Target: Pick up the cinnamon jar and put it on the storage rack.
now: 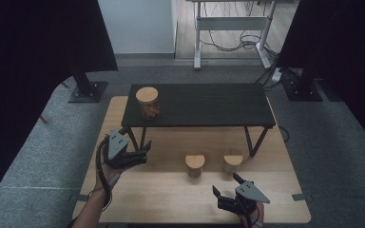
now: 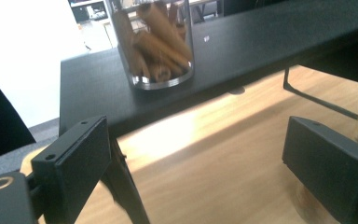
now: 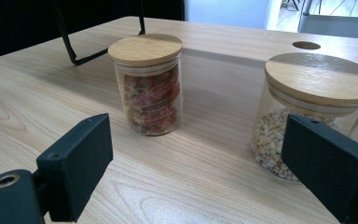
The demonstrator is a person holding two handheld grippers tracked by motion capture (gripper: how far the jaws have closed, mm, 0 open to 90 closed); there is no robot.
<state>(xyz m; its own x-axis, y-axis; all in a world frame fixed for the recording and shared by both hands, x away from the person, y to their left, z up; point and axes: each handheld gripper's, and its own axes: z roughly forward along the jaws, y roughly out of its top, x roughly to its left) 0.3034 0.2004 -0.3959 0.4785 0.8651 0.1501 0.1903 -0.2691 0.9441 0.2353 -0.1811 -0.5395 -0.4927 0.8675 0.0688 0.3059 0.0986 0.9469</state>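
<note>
Nearest the person, the right gripper (image 1: 231, 189) hovers low over the wooden table (image 1: 161, 199), jaws spread wide and empty. Just beyond it stand two lidded glass jars: one of red dried pieces (image 3: 151, 88), one of pale kernels (image 3: 307, 112). The left gripper (image 1: 140, 153), also spread and empty, sits before a low black shelf (image 1: 209, 104) carrying a third jar of brown sticks (image 2: 156, 42). The jars look rigid, smooth and breakable; squeezing the glass mid-body seems safest.
</note>
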